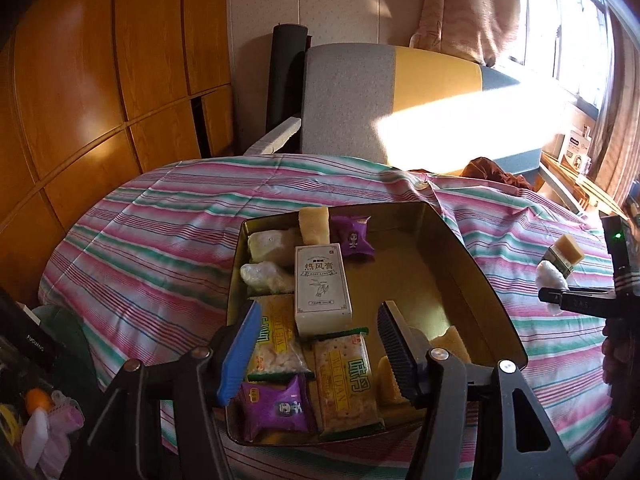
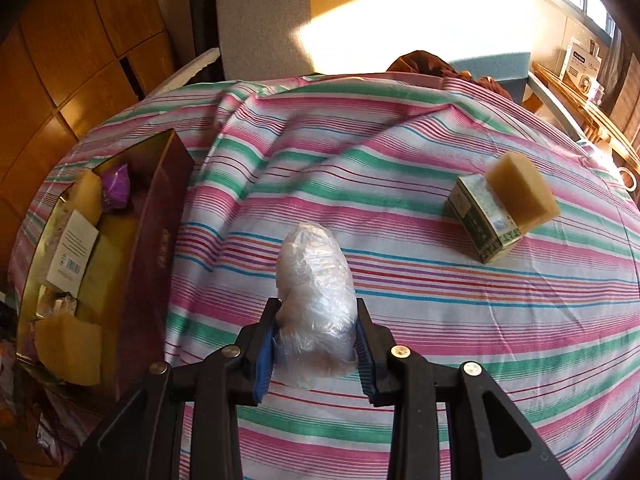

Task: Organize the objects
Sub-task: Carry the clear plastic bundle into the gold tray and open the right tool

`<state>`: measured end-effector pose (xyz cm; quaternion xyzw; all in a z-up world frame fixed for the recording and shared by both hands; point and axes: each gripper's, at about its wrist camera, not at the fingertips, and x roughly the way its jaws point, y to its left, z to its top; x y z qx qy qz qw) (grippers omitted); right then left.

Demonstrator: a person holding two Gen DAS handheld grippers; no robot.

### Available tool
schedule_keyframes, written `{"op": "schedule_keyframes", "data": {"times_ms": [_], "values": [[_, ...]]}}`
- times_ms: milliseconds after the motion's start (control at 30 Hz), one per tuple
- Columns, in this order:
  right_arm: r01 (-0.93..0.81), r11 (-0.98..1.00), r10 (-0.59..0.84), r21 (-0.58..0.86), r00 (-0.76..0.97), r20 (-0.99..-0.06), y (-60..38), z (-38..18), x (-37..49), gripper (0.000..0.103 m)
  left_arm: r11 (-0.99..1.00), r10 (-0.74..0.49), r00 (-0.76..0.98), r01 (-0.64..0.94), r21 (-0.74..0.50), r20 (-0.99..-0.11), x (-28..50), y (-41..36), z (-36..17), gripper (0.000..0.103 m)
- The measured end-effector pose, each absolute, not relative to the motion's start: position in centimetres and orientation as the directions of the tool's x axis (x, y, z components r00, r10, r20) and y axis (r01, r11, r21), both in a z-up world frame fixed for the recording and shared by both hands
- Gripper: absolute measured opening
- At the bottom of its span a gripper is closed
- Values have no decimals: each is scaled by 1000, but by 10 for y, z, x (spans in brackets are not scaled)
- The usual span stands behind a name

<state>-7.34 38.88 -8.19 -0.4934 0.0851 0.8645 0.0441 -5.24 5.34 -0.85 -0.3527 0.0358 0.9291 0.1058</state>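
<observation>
A gold tin [image 1: 440, 248] lies on the striped sheet, filled on its left side with snacks: a white box [image 1: 322, 288], purple packets [image 1: 354, 236], cracker packets [image 1: 344, 384] and yellow blocks [image 1: 314, 226]. My left gripper [image 1: 316, 354] hovers above the tin's near end, open, with nothing pressed between its pads. My right gripper [image 2: 316, 320] is shut on a clear plastic-wrapped bundle [image 2: 316, 276], held above the sheet to the right of the tin [image 2: 160, 216]. A green box [image 2: 480, 224] with a yellow block [image 2: 522, 192] leaning on it sits further right.
The pink, green and white striped sheet [image 2: 400, 168] covers the whole surface. A wooden wardrobe [image 1: 100, 80] stands at the left. Behind are a grey and yellow cushion [image 1: 360, 92], a brown cloth [image 1: 492, 172] and a sunlit window [image 1: 568, 20]. Clutter lies at the lower left [image 1: 40, 420].
</observation>
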Motion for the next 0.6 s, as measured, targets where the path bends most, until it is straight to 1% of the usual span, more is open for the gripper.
{"op": "schedule_keyframes", "data": {"times_ms": [300,400,600], "values": [[13,-984,-156,179,-557,-816,300,-46,-98,34,-982,161,-728,-188,-31,-666,-54,34,-14,61],[53,-977,-202,206,-537,-819,275,-46,-110,34,-985,155,-727,-170,-44,-669,-55,24,-16,61],[92,-971,-238,221,-482,-843,233,-61,-133,34,-990,136,-719,-128,-63,-681,-59,4,-25,61]]}}
